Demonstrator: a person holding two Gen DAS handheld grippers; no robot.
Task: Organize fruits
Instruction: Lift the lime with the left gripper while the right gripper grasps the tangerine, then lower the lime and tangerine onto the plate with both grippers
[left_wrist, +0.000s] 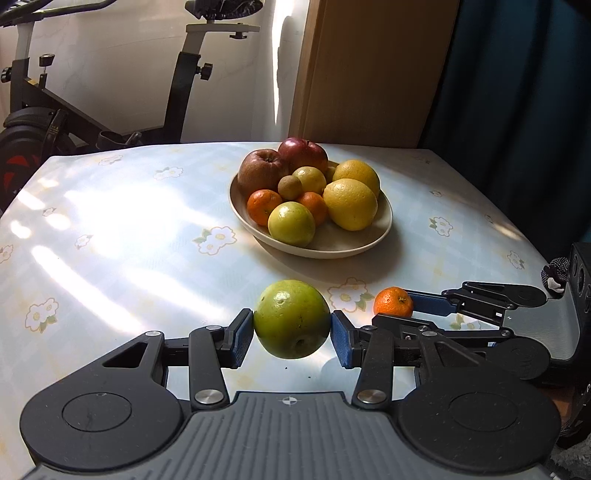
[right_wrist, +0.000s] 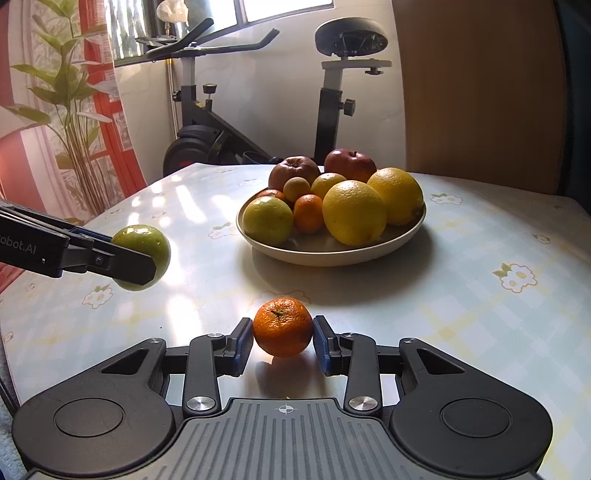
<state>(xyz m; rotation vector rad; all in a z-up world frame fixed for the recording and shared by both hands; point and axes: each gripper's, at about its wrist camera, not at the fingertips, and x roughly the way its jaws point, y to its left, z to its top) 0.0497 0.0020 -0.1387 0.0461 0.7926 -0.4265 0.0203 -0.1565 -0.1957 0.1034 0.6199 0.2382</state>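
With my left gripper (left_wrist: 292, 326) clamped on the green apple (left_wrist: 291, 318) and my right gripper (right_wrist: 283, 338) clamped on the mandarin (right_wrist: 283, 326), I should lower each gently into the bowl (left_wrist: 384, 225) gaps, releasing only once seated.

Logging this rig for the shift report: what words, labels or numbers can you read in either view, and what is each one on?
"obot.AI": white print on the side of the left gripper body, cut off by the right wrist view's left edge.
A small yellow sticker on the exercise bike frame in the left wrist view: too small to read.
Nothing legible on the fruit, the bowl or the tablecloth.
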